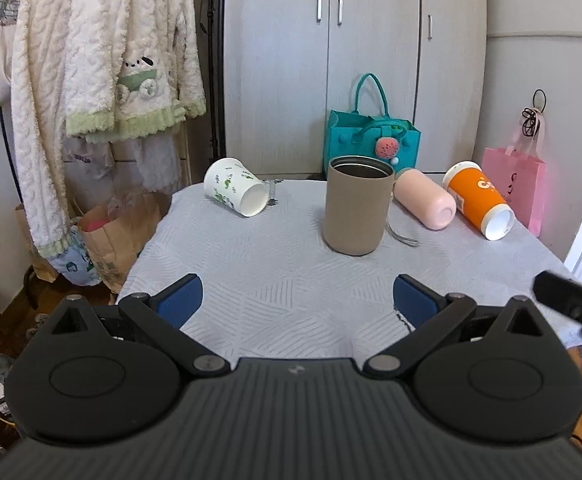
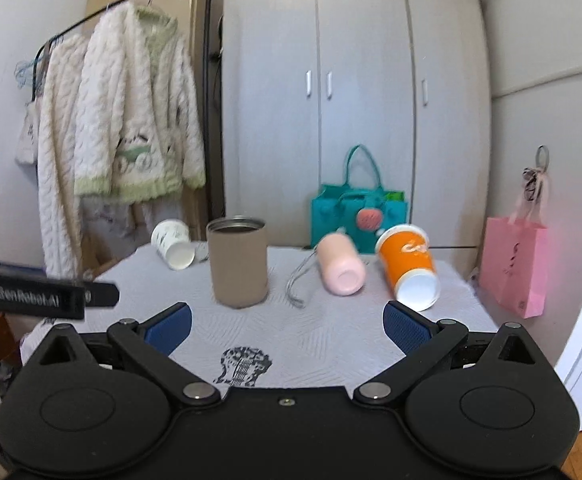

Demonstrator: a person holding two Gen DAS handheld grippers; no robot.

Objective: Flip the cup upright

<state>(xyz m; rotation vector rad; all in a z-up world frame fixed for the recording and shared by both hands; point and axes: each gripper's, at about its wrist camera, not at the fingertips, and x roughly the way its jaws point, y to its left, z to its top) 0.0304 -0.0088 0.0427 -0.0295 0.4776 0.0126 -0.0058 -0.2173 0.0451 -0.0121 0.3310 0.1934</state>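
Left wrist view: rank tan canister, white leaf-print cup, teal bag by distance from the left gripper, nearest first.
Measured from the left gripper, fingers open and empty:
1. Tan canister: upright, table centre, slightly right of the gripper's midline.
2. White leaf-print cup: on its side, far left of the table, mouth facing the camera.
3. Teal bag: beyond the table's far edge, by the wardrobe doors.

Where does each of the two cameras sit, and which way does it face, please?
Left wrist: sits behind the open left tongs at the table's near edge, facing the upright tan cylindrical cup; the right tool's black tip intrudes.
Right wrist: sits behind the open right tongs, further right, nearest the tipped orange paper cup; the left tool's black bar shows.
Shared: tan cup, orange cup, pink bottle, white floral cup, teal bag.
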